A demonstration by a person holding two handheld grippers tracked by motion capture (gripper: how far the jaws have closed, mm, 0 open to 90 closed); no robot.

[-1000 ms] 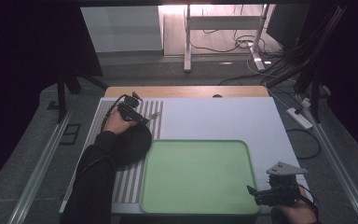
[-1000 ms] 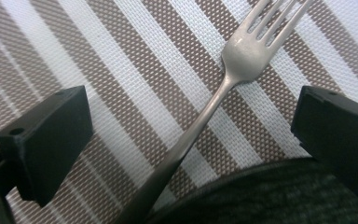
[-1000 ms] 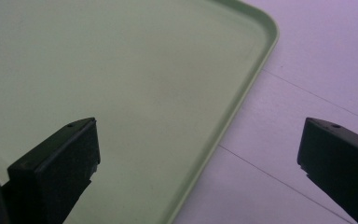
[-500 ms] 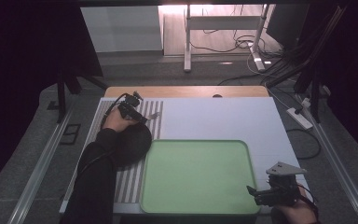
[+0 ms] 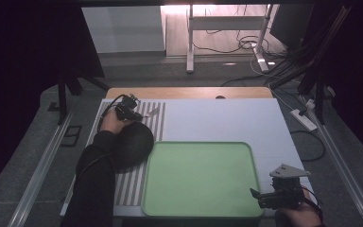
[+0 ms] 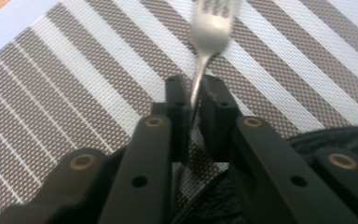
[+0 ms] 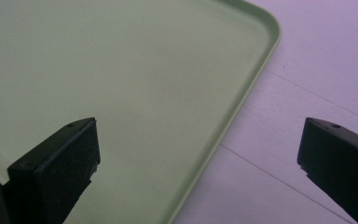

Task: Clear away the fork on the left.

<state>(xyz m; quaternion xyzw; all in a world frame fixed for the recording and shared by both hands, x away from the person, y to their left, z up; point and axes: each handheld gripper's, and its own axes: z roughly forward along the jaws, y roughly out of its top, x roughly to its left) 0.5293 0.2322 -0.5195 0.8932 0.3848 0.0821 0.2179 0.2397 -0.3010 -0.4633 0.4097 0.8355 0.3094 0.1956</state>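
Observation:
A silver fork [image 6: 209, 28] lies on the striped placemat [image 6: 74, 93] with its tines pointing away from me. My left gripper [image 6: 195, 86] has just been closing, and its jaws now pinch the fork's handle. From above, that left gripper [image 5: 139, 113] sits at the mat's far end, the fork [image 5: 152, 112] sticking out to its right. My right gripper [image 5: 255, 196] hovers open over the near right corner of the green tray [image 5: 198, 179]. In its own view the right gripper [image 7: 198, 154] holds nothing above the tray [image 7: 121, 70].
A black round dish [image 5: 132, 142] rests on the placemat [image 5: 127, 189] just behind the left hand, and its rim [image 6: 335, 140] shows by the left jaws. White tabletop [image 5: 227, 118] stretches beyond the tray. Cables and a desk frame lie on the floor past the table.

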